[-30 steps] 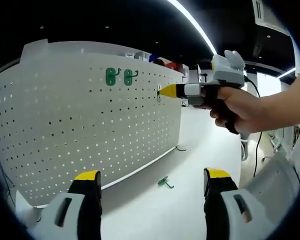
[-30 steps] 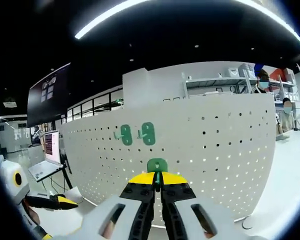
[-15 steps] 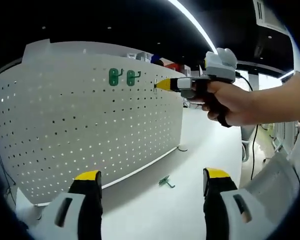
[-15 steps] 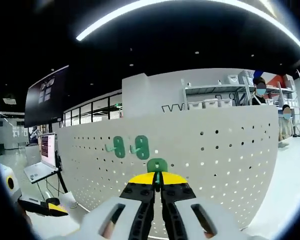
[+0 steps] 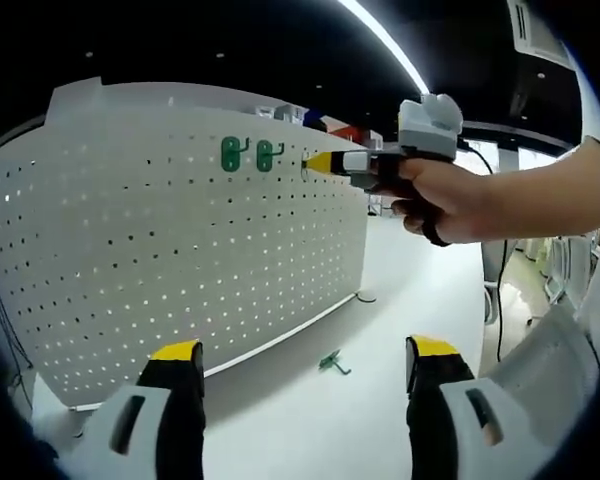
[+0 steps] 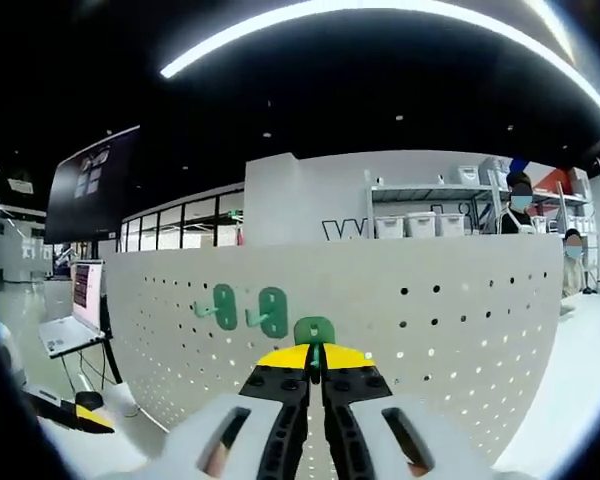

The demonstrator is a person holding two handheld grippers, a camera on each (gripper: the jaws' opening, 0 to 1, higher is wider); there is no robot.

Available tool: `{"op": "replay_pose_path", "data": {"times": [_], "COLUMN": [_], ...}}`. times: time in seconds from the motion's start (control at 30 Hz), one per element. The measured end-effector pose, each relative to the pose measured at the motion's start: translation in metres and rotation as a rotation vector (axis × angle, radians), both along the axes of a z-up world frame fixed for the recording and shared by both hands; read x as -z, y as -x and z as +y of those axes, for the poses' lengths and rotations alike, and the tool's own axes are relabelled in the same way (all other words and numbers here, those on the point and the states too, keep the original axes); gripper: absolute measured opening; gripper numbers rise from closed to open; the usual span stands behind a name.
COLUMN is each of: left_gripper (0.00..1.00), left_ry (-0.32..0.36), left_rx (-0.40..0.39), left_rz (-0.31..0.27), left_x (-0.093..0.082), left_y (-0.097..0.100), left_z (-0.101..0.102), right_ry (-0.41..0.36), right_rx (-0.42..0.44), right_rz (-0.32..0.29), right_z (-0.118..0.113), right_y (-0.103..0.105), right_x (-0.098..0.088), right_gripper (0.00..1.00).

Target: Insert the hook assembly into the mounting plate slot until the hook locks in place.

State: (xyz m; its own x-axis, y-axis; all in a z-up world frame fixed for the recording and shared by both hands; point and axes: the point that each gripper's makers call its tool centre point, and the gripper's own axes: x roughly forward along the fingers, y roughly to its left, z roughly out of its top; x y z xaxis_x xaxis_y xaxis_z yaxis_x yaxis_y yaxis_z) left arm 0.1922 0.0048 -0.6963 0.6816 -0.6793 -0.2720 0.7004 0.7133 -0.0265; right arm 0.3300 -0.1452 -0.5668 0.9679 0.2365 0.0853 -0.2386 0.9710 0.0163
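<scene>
white pegboard (image 5: 180, 250) upright | white table (image 5: 400, 290) | dark ceiling, light strip (image 6: 380, 10)

A green hook (image 6: 314, 331) with a flat rounded back plate sits upright, pinched at its lower edge, right up against the top row of the white pegboard (image 5: 180, 250). The pegboard stands upright on the white surface (image 5: 310, 420). Two matching green hooks (image 5: 234, 154) (image 5: 266, 155) hang side by side on it. Another green hook (image 5: 330, 363) lies loose on the surface near the pegboard's foot.
</scene>
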Motion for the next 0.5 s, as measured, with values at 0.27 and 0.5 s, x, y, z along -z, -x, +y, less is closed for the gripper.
{"op": "replay_pose_path", "data": {"times": [0.27,0.5], "left_gripper": [0.85,0.84], "left_ry": [-0.004,-0.008], "left_rx": [-0.002,0.000], "left_rz": [0.005,0.009], "left_x": [0.001,0.003], "left_y": [0.001,0.002], "left_z": [0.002,0.003], "right_ry": [0.011,0.015], "right_rx": [0.008,0.015], "right_rz": [-0.023,-0.044], "right_z": [-0.003,-0.006], "right_y": [-0.012,-0.019], "right_x": [-0.008,-0.015], "right_gripper": [0.01,0.01]}}
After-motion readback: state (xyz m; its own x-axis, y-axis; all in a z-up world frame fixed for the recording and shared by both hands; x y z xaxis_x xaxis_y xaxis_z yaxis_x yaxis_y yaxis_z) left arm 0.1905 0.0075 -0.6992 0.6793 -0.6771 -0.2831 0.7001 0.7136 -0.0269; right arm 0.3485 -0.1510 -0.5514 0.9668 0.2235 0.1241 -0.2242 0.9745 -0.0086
